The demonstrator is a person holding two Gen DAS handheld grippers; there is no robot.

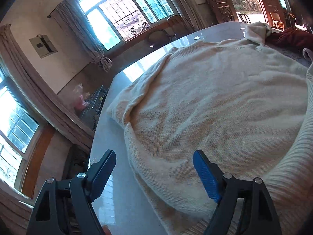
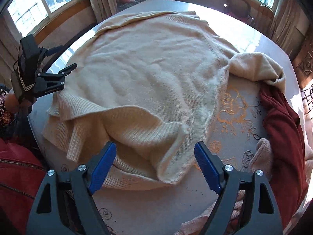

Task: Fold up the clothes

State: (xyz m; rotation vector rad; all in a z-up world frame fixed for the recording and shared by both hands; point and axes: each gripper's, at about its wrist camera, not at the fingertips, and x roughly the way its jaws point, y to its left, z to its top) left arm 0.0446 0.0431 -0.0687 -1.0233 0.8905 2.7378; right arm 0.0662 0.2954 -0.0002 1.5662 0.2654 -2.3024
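Sunlit windows and curtains ring a round grey bench (image 2: 230,199) printed with gold flowers. Across it we see a cream sweater (image 2: 148,74) spread nearly flat, filling the centre of the right wrist view. Its ribbed hem is flipped up in a loose fold at lower centre, and one sleeve bunches at middle right, against a dark red garment (image 2: 283,129) on the right edge.

We judge the fold as barely begun: the body is laid out, hem and sleeve still untidy. Our next move likely calls for pinching the flipped hem or a side edge and drawing it over evenly.

Our right gripper (image 2: 154,164) hangs above the hem, jaws wide, nothing between them. Our left gripper (image 1: 154,174) has jaws wide too, empty, over the sweater's edge and bare bench at lower centre.

Only the right wrist view shows the left gripper from outside, at middle left, and the flowers. Only the left wrist view shows an open doorway at upper right.
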